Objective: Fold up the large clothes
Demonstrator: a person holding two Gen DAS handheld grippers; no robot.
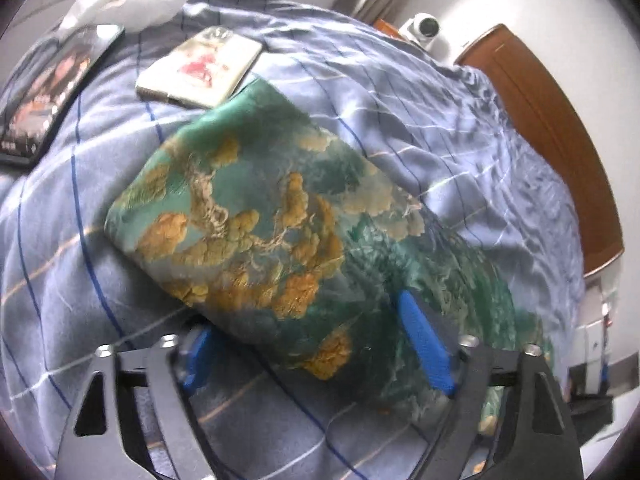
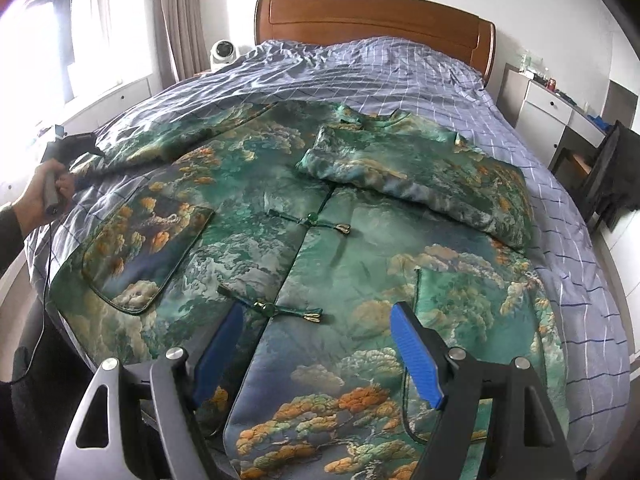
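Observation:
A large green brocade jacket [image 2: 320,216] with orange cloud patterns lies spread front-up on the bed. Its right sleeve [image 2: 404,168] is folded in across the chest. Its left sleeve [image 1: 256,216] stretches out to the side. My left gripper [image 1: 304,328] is open with its blue fingers on either side of that sleeve's cuff end; it also shows at the left of the right wrist view [image 2: 76,148]. My right gripper [image 2: 316,320] is open and empty, hovering above the jacket's lower front near a knot button [image 2: 268,308].
The jacket lies on a blue checked duvet [image 2: 400,76] on a bed with a wooden headboard [image 2: 372,20]. Two books [image 1: 200,68] [image 1: 52,88] lie on the duvet beyond the sleeve. A white camera [image 2: 224,54] and a white nightstand [image 2: 548,116] flank the bed.

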